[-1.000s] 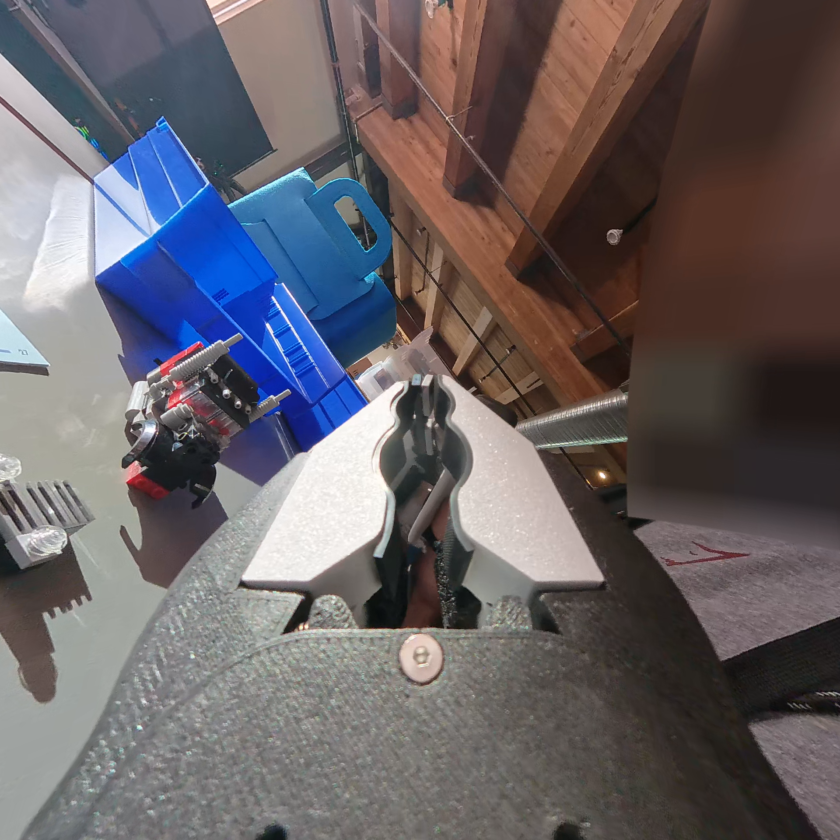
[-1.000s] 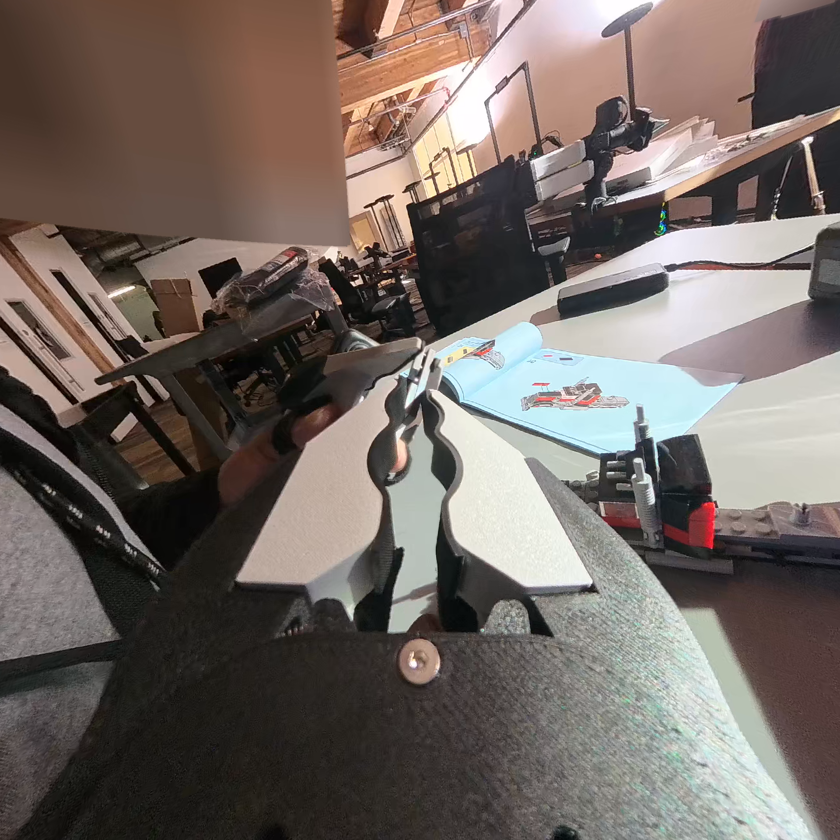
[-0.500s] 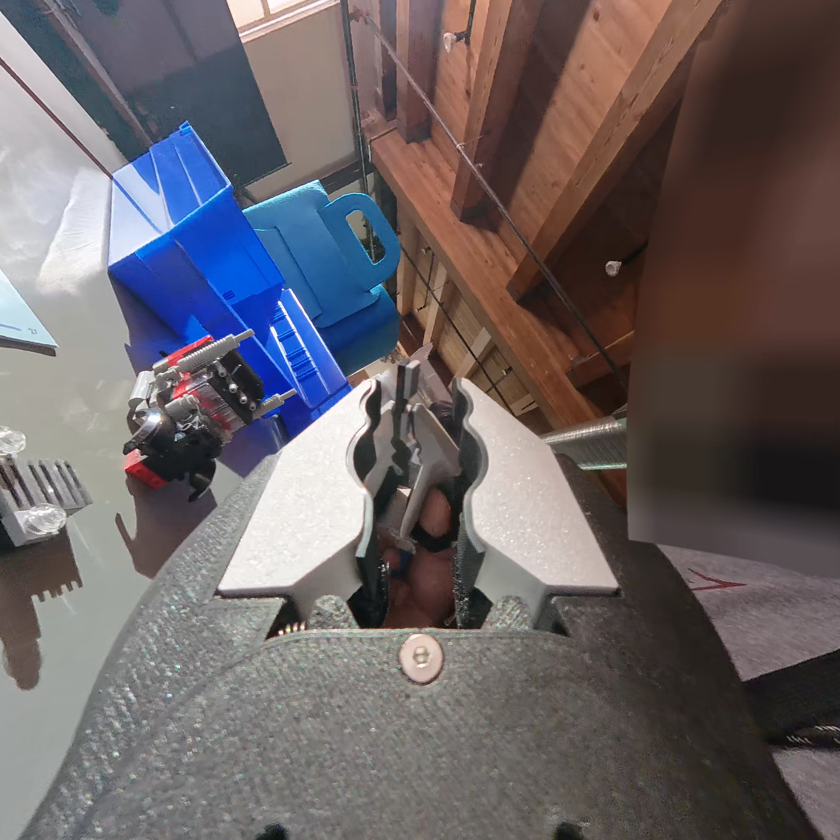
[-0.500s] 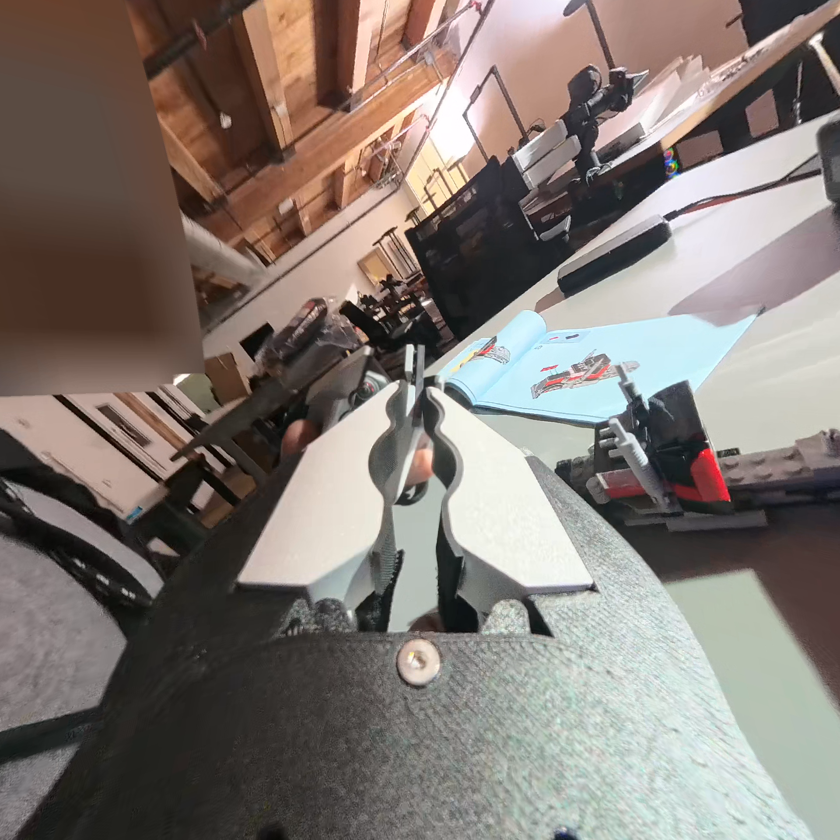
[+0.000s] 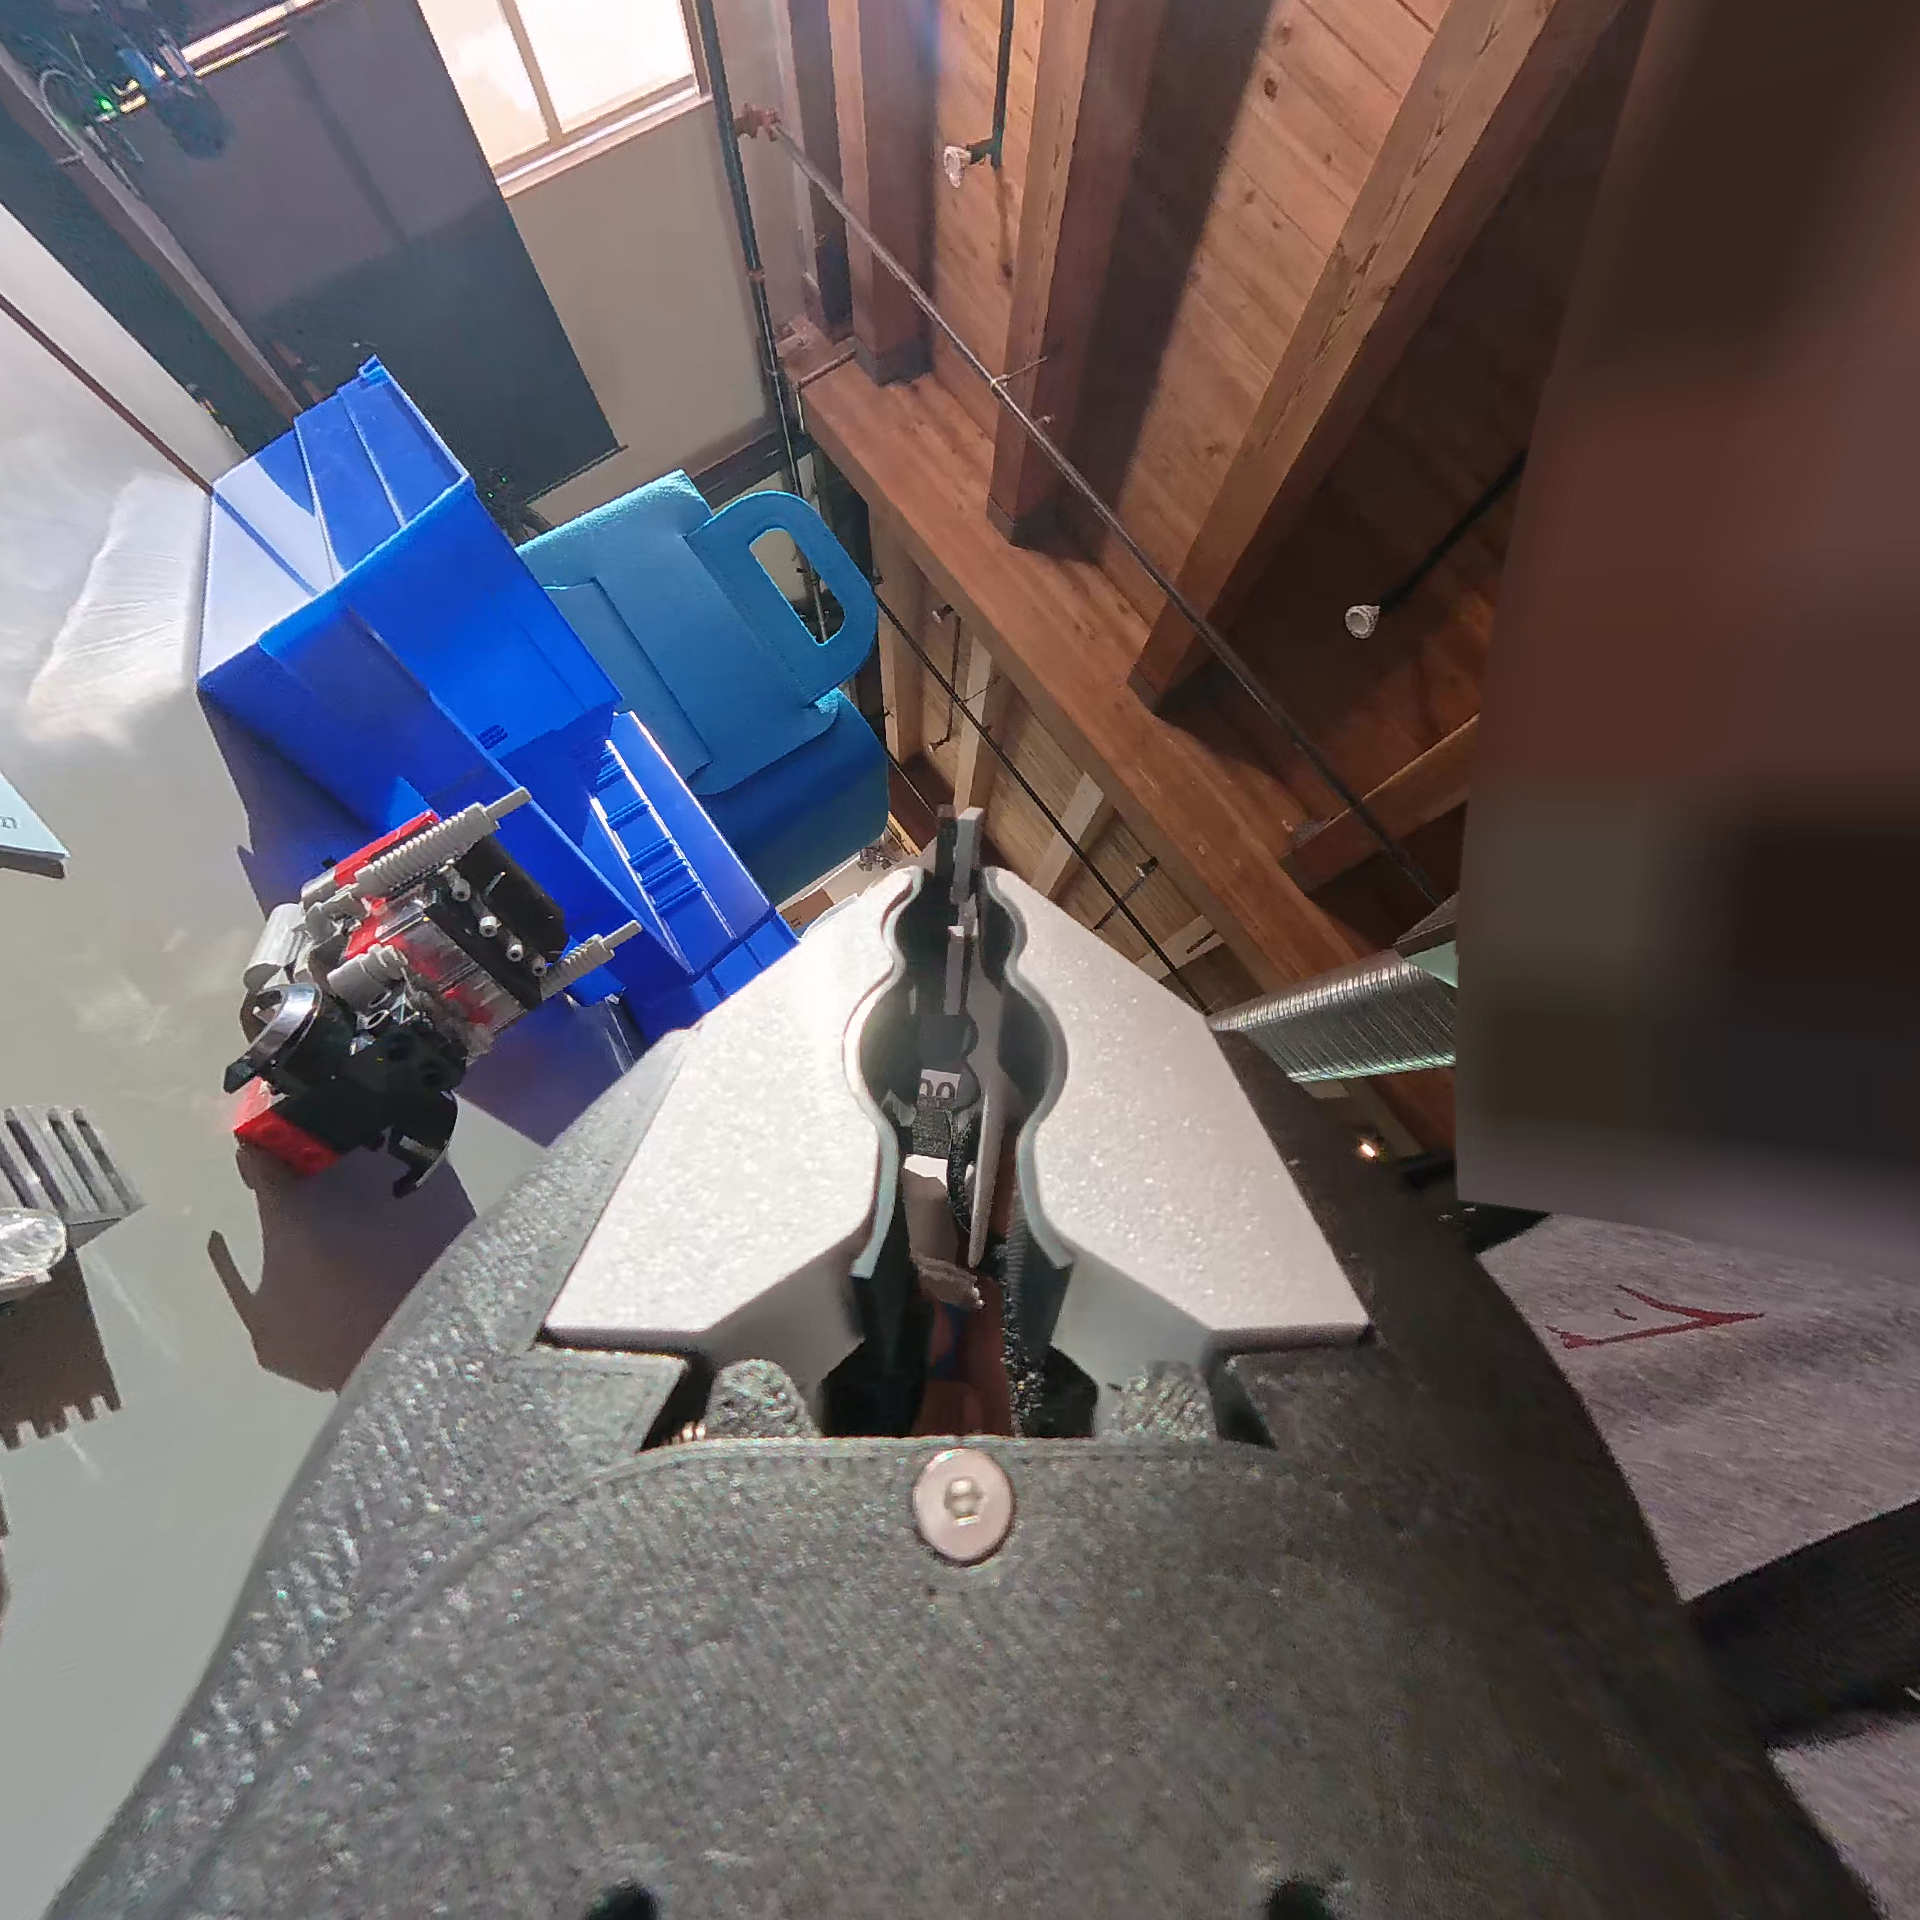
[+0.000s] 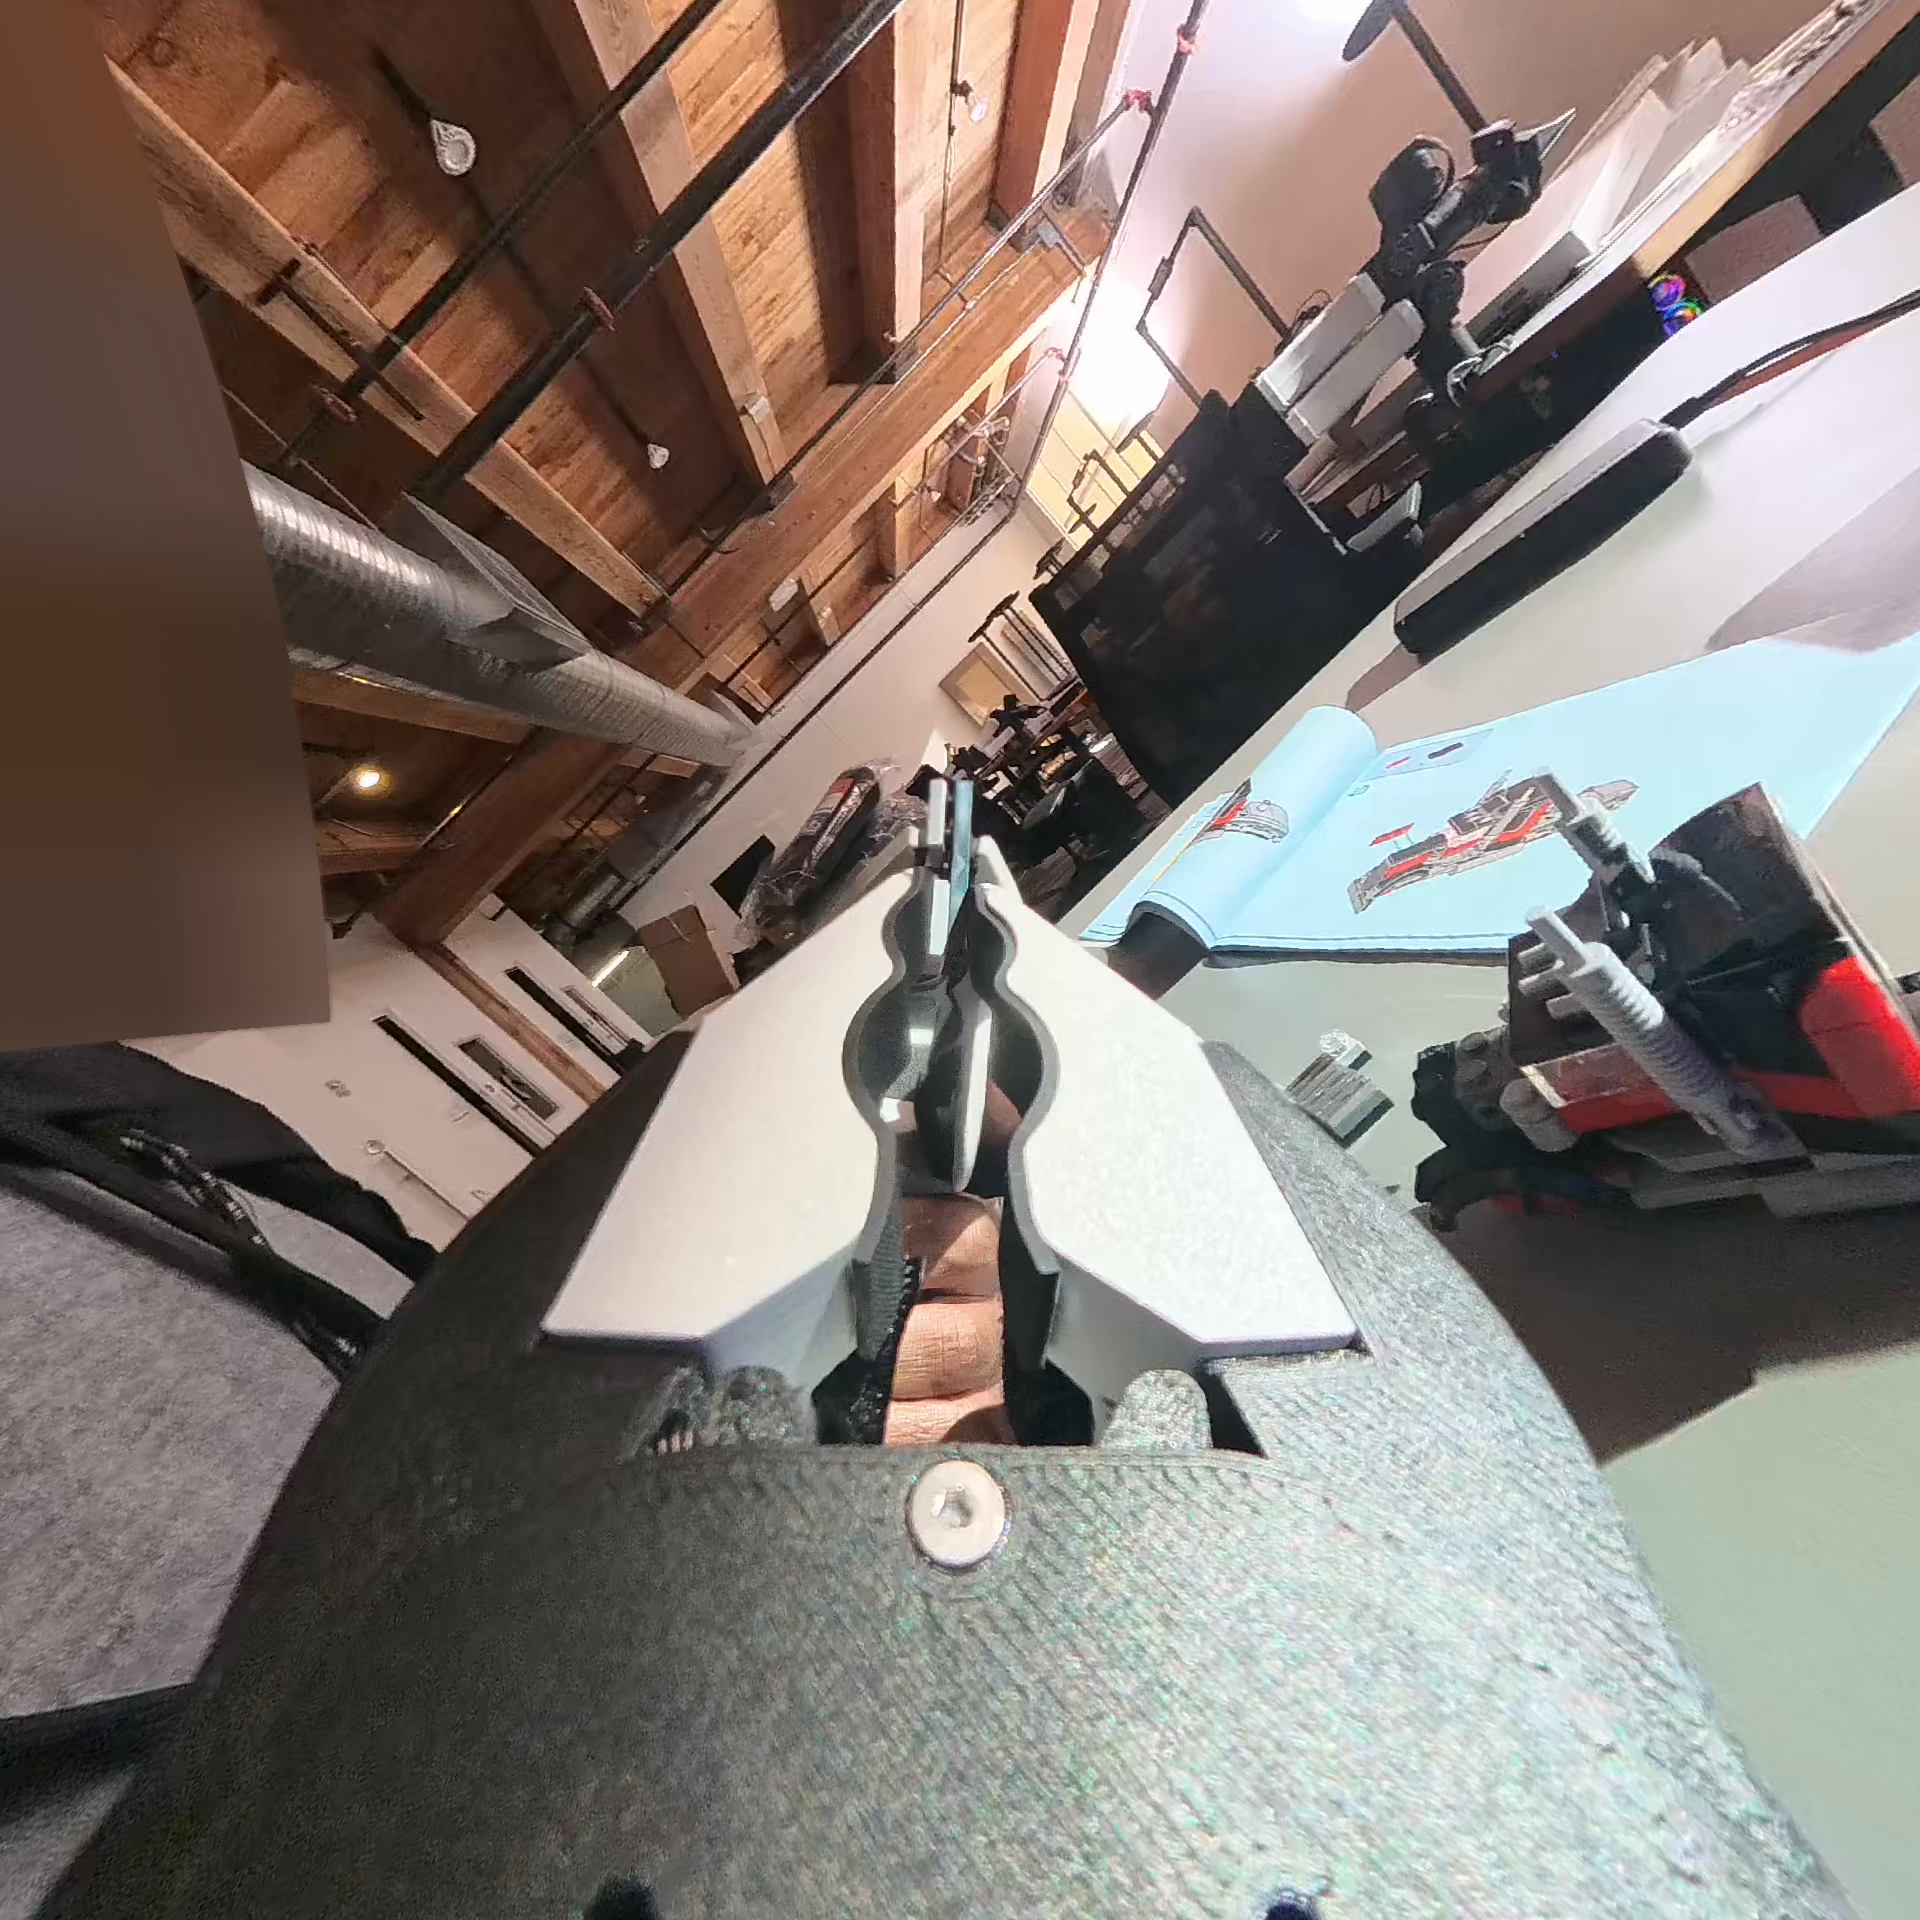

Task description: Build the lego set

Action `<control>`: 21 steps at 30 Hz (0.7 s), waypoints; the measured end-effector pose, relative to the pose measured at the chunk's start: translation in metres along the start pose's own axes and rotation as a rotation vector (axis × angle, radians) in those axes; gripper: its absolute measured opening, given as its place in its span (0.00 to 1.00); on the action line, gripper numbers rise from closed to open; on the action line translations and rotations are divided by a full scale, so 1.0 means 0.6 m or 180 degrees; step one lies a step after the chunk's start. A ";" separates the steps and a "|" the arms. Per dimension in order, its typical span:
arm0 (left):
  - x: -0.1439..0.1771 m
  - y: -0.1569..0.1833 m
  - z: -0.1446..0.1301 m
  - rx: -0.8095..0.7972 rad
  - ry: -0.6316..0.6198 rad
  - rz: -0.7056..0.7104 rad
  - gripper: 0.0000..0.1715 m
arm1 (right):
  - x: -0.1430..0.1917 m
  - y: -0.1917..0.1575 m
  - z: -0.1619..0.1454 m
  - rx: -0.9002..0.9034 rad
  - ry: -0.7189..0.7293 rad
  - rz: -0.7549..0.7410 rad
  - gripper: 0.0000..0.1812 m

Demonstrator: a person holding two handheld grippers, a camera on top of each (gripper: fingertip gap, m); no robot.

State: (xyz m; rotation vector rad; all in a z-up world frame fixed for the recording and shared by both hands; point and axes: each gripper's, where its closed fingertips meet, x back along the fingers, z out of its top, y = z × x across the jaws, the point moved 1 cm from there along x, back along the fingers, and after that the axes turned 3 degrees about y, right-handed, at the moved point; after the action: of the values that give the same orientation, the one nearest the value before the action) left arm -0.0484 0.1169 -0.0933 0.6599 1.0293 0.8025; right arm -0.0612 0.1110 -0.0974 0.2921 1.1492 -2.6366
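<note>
Blue bins (image 5: 436,665) behind red-black lego truck (image 5: 395,987), booklet (image 6: 1507,831) nearby, left gripper (image 5: 961,883) and right gripper (image 6: 951,862) both pinched on thin pieces.

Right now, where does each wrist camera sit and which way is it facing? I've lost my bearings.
Left wrist view: on the left gripper, tilted up toward the wooden ceiling; blue bin and lego truck at left; jaws pinch a thin grey piece.
Right wrist view: on the right gripper, tilted up across the room; instruction booklet and lego truck at right; a finger shows behind the jaws.
Shared: the truck, the ceiling, and apparently the piece held between both grippers.
</note>
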 end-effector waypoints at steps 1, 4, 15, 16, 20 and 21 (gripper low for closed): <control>0.000 0.001 0.001 -0.0024 0.0000 -0.0017 0.04 | -0.001 -0.002 0.000 -0.0001 -0.0013 0.0030 0.04; 0.000 0.007 0.002 -0.0142 -0.0024 -0.0059 0.04 | -0.003 -0.010 0.000 0.0031 -0.0071 0.0111 0.04; 0.000 0.022 0.004 -0.0845 -0.0494 -0.0135 0.04 | -0.005 -0.015 0.039 0.0219 -0.0532 0.0292 0.16; -0.001 0.024 0.000 -0.0907 -0.0573 -0.0145 0.04 | -0.008 -0.018 0.039 0.0258 -0.0623 0.0327 0.16; -0.004 0.028 -0.011 -0.0980 -0.0788 -0.0201 0.04 | -0.015 -0.033 0.027 0.0290 -0.0913 0.0560 0.15; -0.004 0.027 -0.015 -0.0976 -0.0832 -0.0207 0.04 | -0.015 -0.035 0.025 0.0256 -0.0938 0.0608 0.15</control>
State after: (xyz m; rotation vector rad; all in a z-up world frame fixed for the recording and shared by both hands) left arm -0.0615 0.1247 -0.0824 0.4516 0.6697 0.7744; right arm -0.0603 0.1150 -0.0701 0.0230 0.8765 -2.4582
